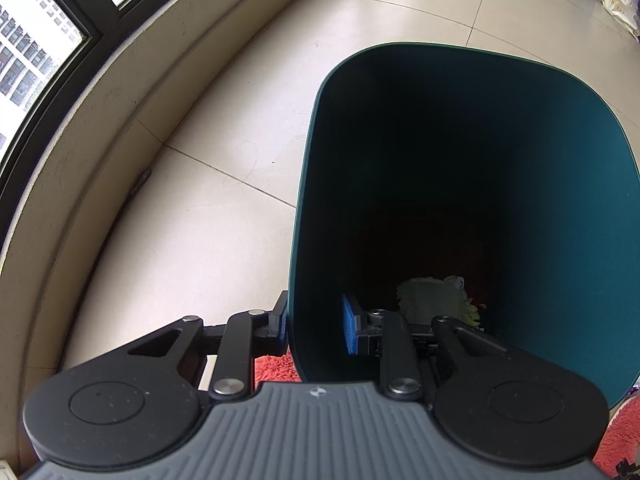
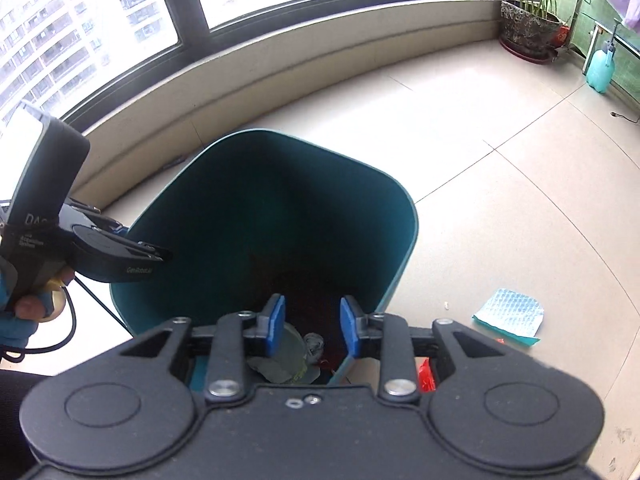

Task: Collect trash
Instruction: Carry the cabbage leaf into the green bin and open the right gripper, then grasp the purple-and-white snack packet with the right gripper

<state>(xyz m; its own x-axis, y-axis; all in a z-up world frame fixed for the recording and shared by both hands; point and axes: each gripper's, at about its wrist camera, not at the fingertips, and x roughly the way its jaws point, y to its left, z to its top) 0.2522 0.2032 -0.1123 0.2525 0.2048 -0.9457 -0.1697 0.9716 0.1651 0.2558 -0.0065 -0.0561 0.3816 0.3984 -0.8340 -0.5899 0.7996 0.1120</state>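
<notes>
A teal waste bin [image 1: 560, 208] stands tilted on the tiled floor. My left gripper [image 1: 316, 316] is shut on its near left wall, one finger outside and the blue pad [image 1: 349, 328] inside. In the right wrist view a hand holds this left gripper [image 2: 156, 252] at the bin [image 2: 208, 208]. My right gripper [image 2: 313, 326] hangs over the bin's mouth, open, with nothing between its blue pads. Crumpled pale trash [image 2: 280, 360] lies at the bottom and shows as the same trash [image 1: 432, 300] in the left wrist view. A light blue bubble-wrap sheet [image 2: 508, 316] and a red scrap [image 2: 426, 376] lie on the floor to the right.
A curved low wall [image 2: 320, 60] under large windows runs behind the bin. A potted plant [image 2: 528, 28] and a teal spray bottle [image 2: 600, 66] stand far right. A red fluffy rug [image 1: 276, 364] lies under the bin's near side. A white bag [image 1: 618, 0] sits far off.
</notes>
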